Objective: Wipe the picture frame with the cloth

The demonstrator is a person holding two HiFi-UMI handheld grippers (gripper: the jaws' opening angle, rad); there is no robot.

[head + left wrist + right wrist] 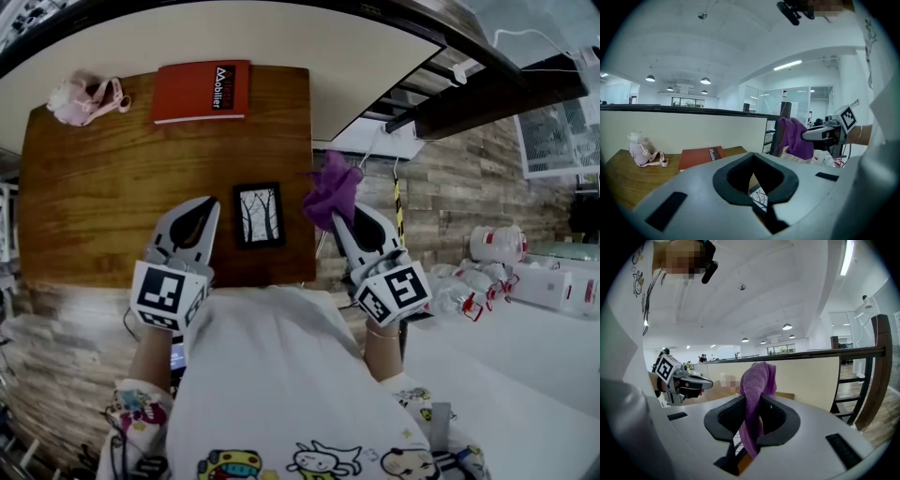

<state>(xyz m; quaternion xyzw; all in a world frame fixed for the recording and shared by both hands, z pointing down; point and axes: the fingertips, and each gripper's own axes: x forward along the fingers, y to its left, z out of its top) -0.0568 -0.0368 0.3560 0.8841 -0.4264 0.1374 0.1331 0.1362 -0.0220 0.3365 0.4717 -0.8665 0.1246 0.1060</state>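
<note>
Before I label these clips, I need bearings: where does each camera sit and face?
Head view: on the person's head, facing steeply down at the brown wooden table and black picture frame; white printed shirt shows.
Left gripper view: on the left gripper, along its shut jaws over the table.
Right gripper view: on the right gripper, along jaws shut on the purple cloth.
Shared: each gripper view shows the other gripper.

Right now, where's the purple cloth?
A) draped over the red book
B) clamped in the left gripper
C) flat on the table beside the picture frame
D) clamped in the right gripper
D: the right gripper view shows the purple cloth pinched between the jaws of the right gripper, while the left gripper is shut and empty.
</note>
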